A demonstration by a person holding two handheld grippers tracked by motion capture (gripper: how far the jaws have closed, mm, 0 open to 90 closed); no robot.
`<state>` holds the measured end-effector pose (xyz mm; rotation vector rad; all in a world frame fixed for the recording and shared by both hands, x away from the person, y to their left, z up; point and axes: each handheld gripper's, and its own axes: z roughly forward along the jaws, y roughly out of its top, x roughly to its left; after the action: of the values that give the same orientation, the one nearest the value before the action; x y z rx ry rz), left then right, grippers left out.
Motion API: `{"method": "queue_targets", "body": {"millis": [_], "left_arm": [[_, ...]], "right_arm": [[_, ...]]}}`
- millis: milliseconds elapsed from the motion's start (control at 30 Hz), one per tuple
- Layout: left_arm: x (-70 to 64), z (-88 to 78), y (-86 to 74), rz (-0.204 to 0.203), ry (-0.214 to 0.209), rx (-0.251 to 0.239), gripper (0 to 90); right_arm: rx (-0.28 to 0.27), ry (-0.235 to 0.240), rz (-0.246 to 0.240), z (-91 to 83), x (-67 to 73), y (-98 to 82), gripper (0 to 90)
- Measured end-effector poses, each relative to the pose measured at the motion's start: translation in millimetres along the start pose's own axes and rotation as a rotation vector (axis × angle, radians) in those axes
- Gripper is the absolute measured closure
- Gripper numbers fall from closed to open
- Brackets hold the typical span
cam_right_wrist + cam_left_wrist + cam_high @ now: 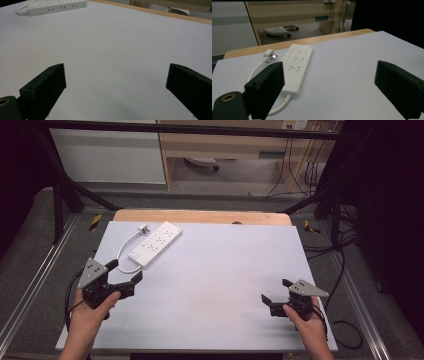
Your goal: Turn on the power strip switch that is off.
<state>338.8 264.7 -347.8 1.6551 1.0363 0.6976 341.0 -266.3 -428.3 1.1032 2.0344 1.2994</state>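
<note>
My left gripper (126, 269) hangs spread near the white power strip (155, 244). My right gripper (276, 290), also spread, sits near right, empty.

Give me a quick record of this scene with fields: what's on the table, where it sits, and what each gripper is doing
surface: white table top over a wooden edge at the far side
object: white power strip, lying flat at the far left of the table
cord: white cable loops from the strip's near end round to its plug, which lies unplugged beside the strip
left gripper: jaws wide open, held near the strip's near end, gripping nothing
right gripper: jaws wide open, at the near right, far from the strip
contact: neither gripper holds the strip
</note>
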Motion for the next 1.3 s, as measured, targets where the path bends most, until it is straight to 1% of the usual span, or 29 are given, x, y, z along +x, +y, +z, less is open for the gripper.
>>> {"method": "queue_targets", "body": {"millis": [67,100,233,367,433,467,567,700,767,867,933,1100,1300], "left_arm": [[0.4,1.2,1.0,-0.005,0.000,-0.003,9.3],[0.5,3.5,2.6,-0.020,-0.001,-0.010,9.4],[-0.5,7.0,5.4,-0.018,-0.002,-0.017,9.6],[1.7,11.5,9.5,-0.024,-0.008,-0.014,9.6],[3.5,14.1,11.9,-0.016,-0.003,-0.008,9.6],[4.7,15.4,13.2,-0.009,0.000,-0.005,9.6],[8.4,18.9,17.5,-0.011,-0.004,0.001,9.6],[13.1,24.8,23.9,0.008,0.001,0.017,9.6],[16.1,28.7,27.0,0.011,0.001,0.025,9.6],[21.3,35.3,29.4,0.016,0.013,0.036,9.6],[25.6,40.1,28.5,0.013,0.021,0.045,9.6],[37.2,50.2,26.2,-0.011,0.036,0.064,10.0],[44.8,58.2,28.8,-0.006,0.056,0.071,10.1]], "right_arm": [[0.000,0.004,0.000,0.3,0.4,0.0,3.3],[-0.001,0.005,-0.003,0.5,0.5,0.1,3.3],[-0.002,0.008,-0.005,0.3,1.1,0.4,3.0],[-0.003,0.013,-0.009,0.2,1.5,0.4,2.8],[-0.005,0.020,-0.009,0.2,2.0,0.5,2.5],[-0.006,0.023,-0.012,0.4,2.1,0.5,2.5],[0.002,0.030,-0.019,1.6,2.9,0.2,2.7],[0.001,0.035,-0.025,1.6,3.7,0.5,2.7],[0.003,0.036,-0.027,1.5,3.9,0.3,2.7],[0.006,0.038,-0.029,1.8,3.6,0.1,2.8],[0.006,0.039,-0.027,1.9,3.7,0.1,2.9],[0.008,0.041,-0.031,1.3,4.3,0.2,2.9],[0.010,0.041,-0.031,1.6,4.2,0.0,3.1]]}}
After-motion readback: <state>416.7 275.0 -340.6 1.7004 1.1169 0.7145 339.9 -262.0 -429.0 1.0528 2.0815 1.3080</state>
